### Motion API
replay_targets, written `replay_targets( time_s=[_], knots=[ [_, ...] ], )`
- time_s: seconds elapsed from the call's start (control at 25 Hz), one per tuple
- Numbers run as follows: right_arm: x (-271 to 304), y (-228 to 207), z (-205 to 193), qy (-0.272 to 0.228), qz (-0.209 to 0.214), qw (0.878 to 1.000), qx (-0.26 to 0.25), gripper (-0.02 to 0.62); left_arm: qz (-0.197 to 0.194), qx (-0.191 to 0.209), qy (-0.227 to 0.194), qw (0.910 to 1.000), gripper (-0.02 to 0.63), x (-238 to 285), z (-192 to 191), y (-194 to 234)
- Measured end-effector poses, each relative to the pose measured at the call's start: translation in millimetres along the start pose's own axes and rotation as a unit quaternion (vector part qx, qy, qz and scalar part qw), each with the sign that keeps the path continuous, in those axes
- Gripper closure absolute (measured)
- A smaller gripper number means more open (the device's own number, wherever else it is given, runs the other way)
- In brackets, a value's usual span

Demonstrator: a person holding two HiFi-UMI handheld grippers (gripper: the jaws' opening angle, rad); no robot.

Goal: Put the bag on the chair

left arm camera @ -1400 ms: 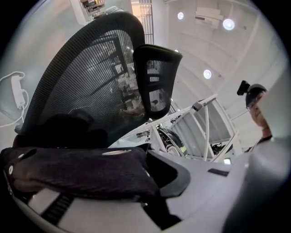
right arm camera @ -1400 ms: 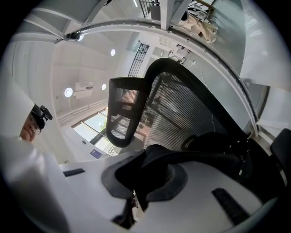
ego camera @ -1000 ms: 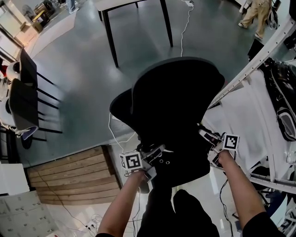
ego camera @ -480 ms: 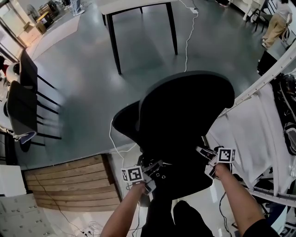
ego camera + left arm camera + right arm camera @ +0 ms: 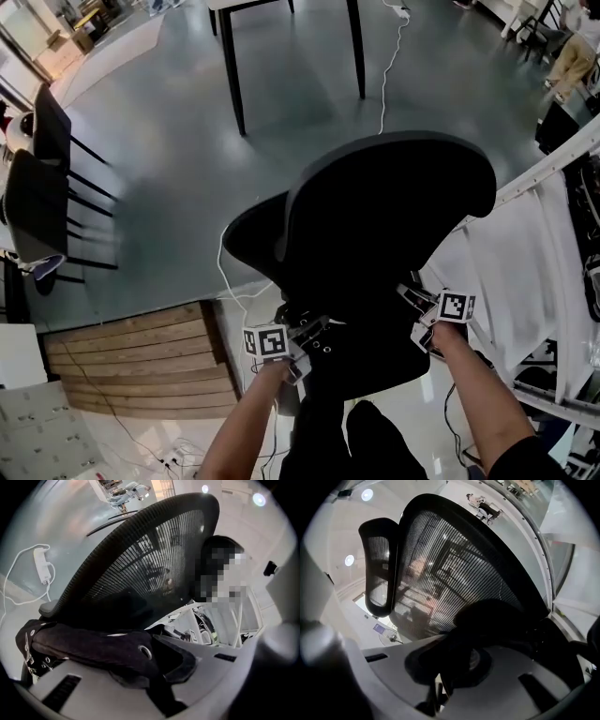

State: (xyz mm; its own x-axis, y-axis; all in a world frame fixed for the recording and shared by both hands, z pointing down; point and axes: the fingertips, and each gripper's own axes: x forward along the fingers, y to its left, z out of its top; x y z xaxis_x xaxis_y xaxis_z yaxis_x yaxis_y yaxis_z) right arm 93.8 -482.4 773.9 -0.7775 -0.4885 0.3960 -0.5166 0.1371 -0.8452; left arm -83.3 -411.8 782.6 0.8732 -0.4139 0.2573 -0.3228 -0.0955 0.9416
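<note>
A black mesh office chair point(image 5: 394, 206) fills the middle of the head view, its headrest point(image 5: 251, 236) at the left. Just below it hangs the black bag point(image 5: 366, 354), held between both grippers. My left gripper point(image 5: 298, 339) is shut on the bag's left edge; in the left gripper view a fold of bag fabric with a metal eyelet point(image 5: 145, 652) lies between the jaws of that gripper point(image 5: 157, 670). My right gripper point(image 5: 419, 323) is shut on the bag's right edge, and the dark bag point(image 5: 497, 620) bulges ahead of this gripper point(image 5: 454, 667). The chair's mesh back point(image 5: 464, 569) stands close behind.
A table's black legs point(image 5: 234, 84) stand at the back, with a white cable point(image 5: 389, 66) on the grey floor. Two black chairs point(image 5: 42, 197) are at the left. A wooden step point(image 5: 141, 361) lies at lower left. A white frame with cloth point(image 5: 511, 272) rises at the right.
Both grippers and the bag have stayed shut together and shifted slightly up toward the chair. The chair appears a little larger and nearer in the head view.
</note>
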Motion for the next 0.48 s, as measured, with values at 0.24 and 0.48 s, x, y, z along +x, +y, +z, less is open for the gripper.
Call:
replay_targets(
  time_s=[0.24,0.48],
  knots=[
    [27,0,-11,0.017,-0.005,1.000,-0.015,0.581,0.032,0.024,0.031,0.9987,0.581,4,-9,27],
    [46,-11,-21,0.021,-0.018,0.999,-0.015,0.581,0.052,0.033,0.034,0.9975,0.581,12,-13,47]
  ],
)
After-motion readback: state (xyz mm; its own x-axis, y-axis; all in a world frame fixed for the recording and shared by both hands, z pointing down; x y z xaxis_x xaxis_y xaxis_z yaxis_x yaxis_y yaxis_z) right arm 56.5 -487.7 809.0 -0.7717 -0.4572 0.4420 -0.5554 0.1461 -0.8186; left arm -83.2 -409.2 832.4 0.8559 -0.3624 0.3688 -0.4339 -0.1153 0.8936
